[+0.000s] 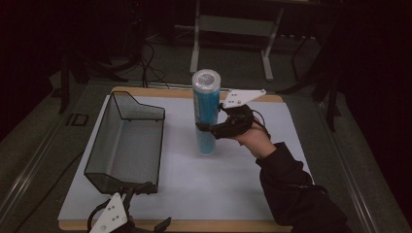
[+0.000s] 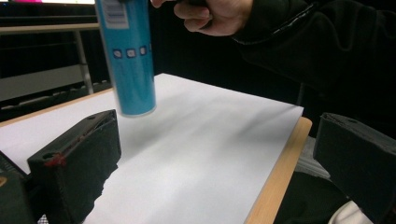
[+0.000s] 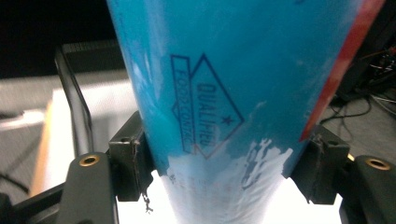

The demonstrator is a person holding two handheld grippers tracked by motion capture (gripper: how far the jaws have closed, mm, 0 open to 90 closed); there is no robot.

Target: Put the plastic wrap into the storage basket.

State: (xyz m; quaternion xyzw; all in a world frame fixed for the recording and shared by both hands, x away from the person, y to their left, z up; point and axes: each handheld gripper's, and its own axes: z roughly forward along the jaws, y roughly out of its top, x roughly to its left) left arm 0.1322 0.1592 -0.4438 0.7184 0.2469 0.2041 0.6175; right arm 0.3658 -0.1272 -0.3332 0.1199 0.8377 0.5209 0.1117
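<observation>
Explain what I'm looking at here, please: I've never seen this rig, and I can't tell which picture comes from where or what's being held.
No robot: a person holds a hand gripper in each hand at a table covered with a white sheet. The high view looks down from above. There the right gripper clamps a tall blue can, upright, its base seemingly just off the sheet. A black mesh basket stands to its left. The left gripper waits at the near edge, jaws apart. The left gripper view looks between its own jaws across the sheet at the can. The right gripper view shows the can squeezed between its pads.
</observation>
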